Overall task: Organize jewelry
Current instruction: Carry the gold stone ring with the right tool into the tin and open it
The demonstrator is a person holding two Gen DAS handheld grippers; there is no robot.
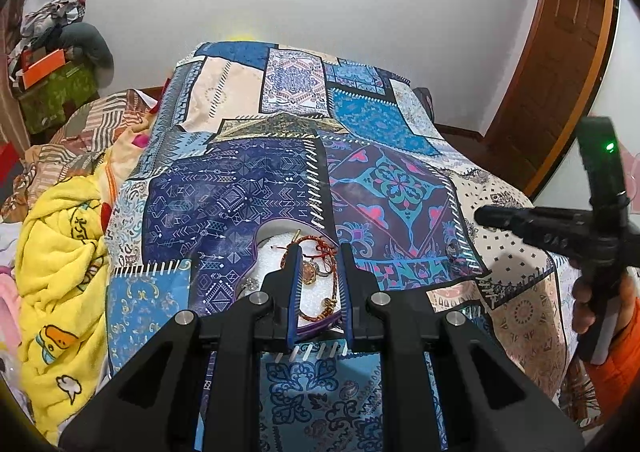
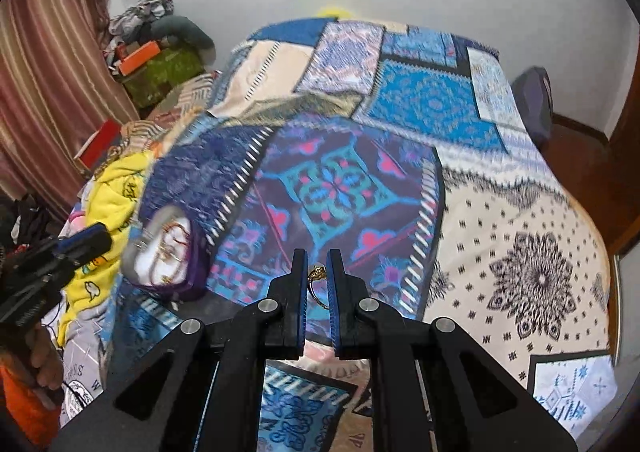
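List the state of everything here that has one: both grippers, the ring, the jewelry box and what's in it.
Right gripper: shut on ring.
Ring: gold, pinched between the fingers, off the bedspread.
Left gripper: jaws narrow, over the box; grip unclear.
Box: open, white lining showing.
Bracelets: lying loose in the box.

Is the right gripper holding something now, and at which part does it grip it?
Yes. The right gripper is shut on a gold ring, its pads pressing the band from two sides; the decorated top points away from the camera.
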